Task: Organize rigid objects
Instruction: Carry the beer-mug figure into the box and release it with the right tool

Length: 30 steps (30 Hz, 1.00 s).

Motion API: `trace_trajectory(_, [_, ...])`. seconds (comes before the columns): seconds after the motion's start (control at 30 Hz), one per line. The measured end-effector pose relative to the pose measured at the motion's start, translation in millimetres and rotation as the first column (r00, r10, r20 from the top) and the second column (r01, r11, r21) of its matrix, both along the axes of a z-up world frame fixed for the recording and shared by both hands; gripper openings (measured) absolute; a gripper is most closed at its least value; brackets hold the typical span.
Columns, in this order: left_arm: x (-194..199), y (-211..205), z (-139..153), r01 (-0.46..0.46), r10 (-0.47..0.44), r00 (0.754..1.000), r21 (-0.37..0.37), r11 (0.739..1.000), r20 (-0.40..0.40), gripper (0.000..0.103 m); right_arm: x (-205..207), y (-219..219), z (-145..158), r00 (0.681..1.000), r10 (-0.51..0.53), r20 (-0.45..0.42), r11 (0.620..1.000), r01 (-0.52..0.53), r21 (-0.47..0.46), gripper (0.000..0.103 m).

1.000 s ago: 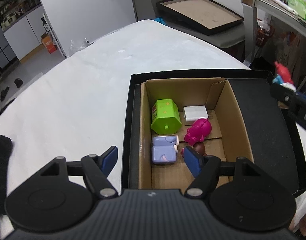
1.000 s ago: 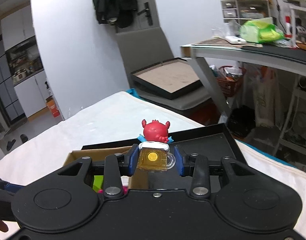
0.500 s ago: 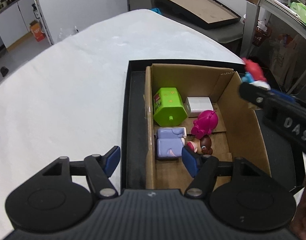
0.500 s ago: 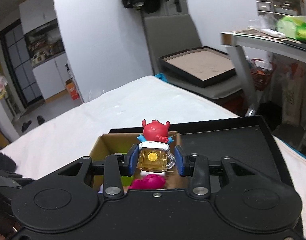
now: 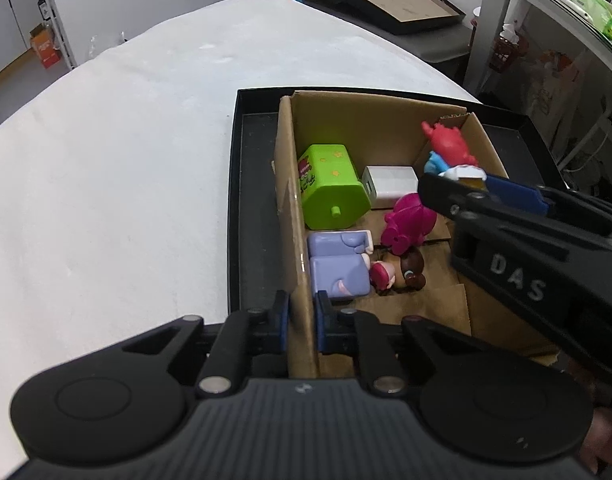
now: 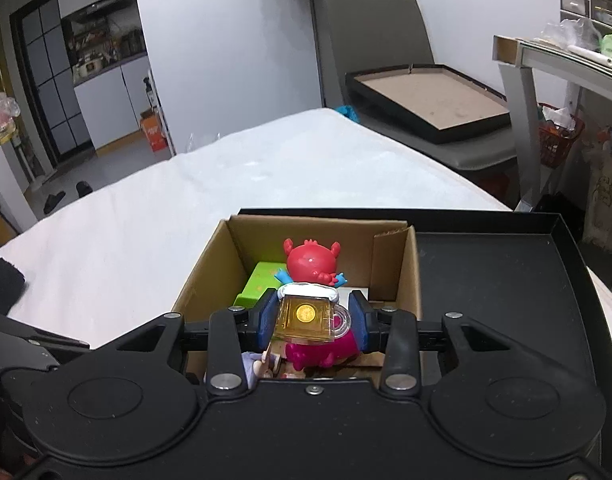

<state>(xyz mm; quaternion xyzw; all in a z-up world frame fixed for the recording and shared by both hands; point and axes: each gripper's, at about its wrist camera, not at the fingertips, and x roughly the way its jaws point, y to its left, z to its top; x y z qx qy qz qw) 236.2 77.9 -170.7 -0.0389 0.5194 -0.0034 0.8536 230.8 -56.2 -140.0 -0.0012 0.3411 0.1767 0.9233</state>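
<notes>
A cardboard box (image 5: 369, 120) sits in a black tray (image 5: 248, 184) on the white table. In it lie a green toy (image 5: 331, 192), a white block (image 5: 389, 180), a magenta figure (image 5: 409, 220), a lilac toy (image 5: 337, 264) and a small doll (image 5: 401, 274). My left gripper (image 5: 302, 320) is shut on the box's left wall near the front corner. My right gripper (image 6: 311, 316) is shut on a red figurine with an amber mug base (image 6: 307, 312) and holds it over the box; the figurine also shows in the left wrist view (image 5: 447, 146).
The tray's right half (image 6: 485, 272) lies bare beside the box. White tabletop (image 5: 126, 180) spreads to the left. A chair with a framed board (image 6: 429, 96) stands behind the table, and a desk (image 6: 565, 64) stands at the right.
My left gripper closed on the box's left wall. My right gripper moved forward and down with the red figurine, from above the tray to over the box.
</notes>
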Motion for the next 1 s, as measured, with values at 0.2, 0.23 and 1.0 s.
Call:
trace_trajectory(0.2, [-0.7, 0.9, 0.2, 0.012, -0.012, 1.0, -0.001, 1.0, 0.002, 0.013, 0.4, 8.6, -2.9, 1.0, -0.017, -0.015, 0.998, 0.016, -0.062, 0.05])
trace_trajectory(0.23, [-0.8, 0.5, 0.3, 0.014, -0.014, 1.0, 0.002, 1.0, 0.003, 0.013, -1.4, 9.0, -2.2, 1.0, -0.019, -0.01, 0.997, 0.019, -0.069, 0.051])
trace_trajectory(1.0, [-23.8, -12.5, 36.6, -0.014, 0.013, 1.0, 0.081, 0.997, 0.011, 0.028, -37.8, -28.5, 17.7, 0.998, -0.038, -0.041, 0.999, 0.037, -0.023, 0.073])
